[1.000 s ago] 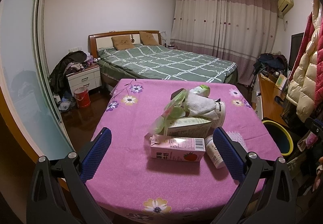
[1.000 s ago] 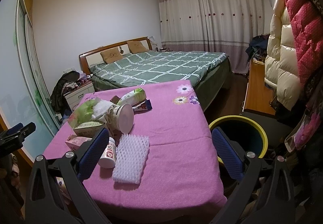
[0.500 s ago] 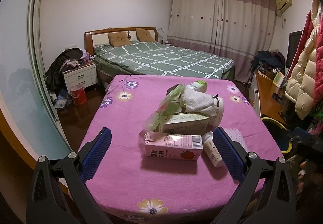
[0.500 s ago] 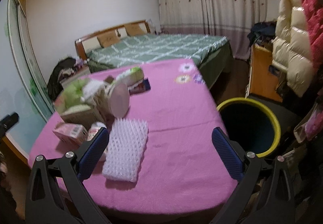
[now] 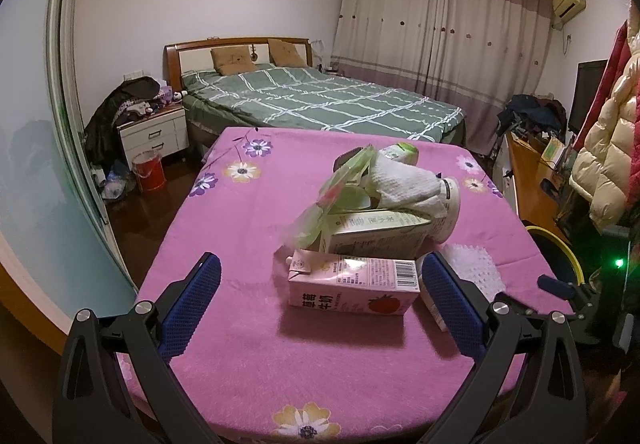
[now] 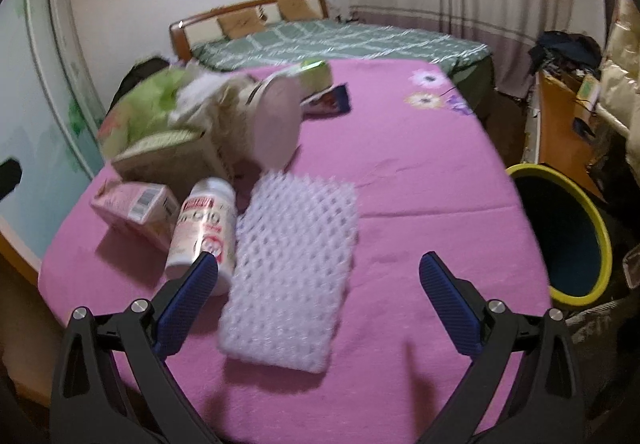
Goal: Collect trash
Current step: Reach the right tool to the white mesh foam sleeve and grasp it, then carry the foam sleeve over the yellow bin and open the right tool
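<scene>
Fingers (image 6: 448,298) of the right gripper (image 6: 318,302) stood wide apart with nothing between them, low over the foam net (image 6: 292,268) lying flat on the pink bench (image 6: 420,172). That net looked featherlight and squashy; I judged a pinch across its near edge would hold it. Touching its left side lay a white bottle (image 6: 202,228), hard and likely to roll, best taken across the body. Beside that was a pink carton (image 5: 352,286), stiff, probably empty and light.

The left gripper (image 5: 320,300) hung equally wide open and empty, facing the carton's long side. Its view showed a rumpled cloth (image 5: 404,184) on top of the pile. The right view alone showed the whole mouth of the yellow-rimmed bin (image 6: 560,240) beside the bench, though blurred.
</scene>
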A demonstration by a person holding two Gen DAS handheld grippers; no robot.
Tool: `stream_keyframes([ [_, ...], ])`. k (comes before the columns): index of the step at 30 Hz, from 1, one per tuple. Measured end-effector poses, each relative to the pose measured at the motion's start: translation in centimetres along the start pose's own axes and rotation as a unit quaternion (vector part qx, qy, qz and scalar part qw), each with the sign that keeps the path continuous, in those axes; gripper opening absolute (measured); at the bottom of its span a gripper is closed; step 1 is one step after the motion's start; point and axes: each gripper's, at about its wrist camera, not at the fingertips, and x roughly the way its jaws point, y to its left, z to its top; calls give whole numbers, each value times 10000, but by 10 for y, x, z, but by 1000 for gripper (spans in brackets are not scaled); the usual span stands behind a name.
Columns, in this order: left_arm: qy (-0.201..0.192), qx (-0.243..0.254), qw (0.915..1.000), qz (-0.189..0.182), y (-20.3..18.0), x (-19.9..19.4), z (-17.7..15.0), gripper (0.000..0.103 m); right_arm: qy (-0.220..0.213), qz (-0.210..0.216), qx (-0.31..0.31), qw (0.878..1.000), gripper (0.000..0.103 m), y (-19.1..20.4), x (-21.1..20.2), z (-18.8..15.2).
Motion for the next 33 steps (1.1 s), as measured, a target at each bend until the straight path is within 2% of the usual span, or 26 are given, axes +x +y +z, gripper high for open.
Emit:
stream_keyframes([
  [7,78,-17,10000,-41,2,10,-3,99,433,-107,-228,9987,96,11,23,-7],
  [8,90,-21,9999,-48,2,12,-3,99,478,-126,-235,9985,93,10,26,-8],
  [10,105,-31,9999,-52,3,13,-4,99,560,-133,-231,9981,84,9,32,-9],
  [12,123,-50,9999,-65,3,14,-5,99,573,-142,-210,9980,68,7,35,-8],
  [13,131,-56,9999,-73,3,14,-5,99,572,-167,-222,9980,67,6,36,-8],
  [15,145,-53,9999,-75,3,16,-6,99,550,-135,-205,9982,56,4,36,-7],
  [21,138,-34,9998,-113,1,17,-6,99,412,12,-78,9991,33,-6,26,-3],
  [26,168,40,9997,-197,-4,20,-7,99,264,-108,81,9996,29,-20,15,1],
  [33,262,323,9980,-483,-22,28,-11,99,84,-578,470,9972,29,-68,3,12],
])
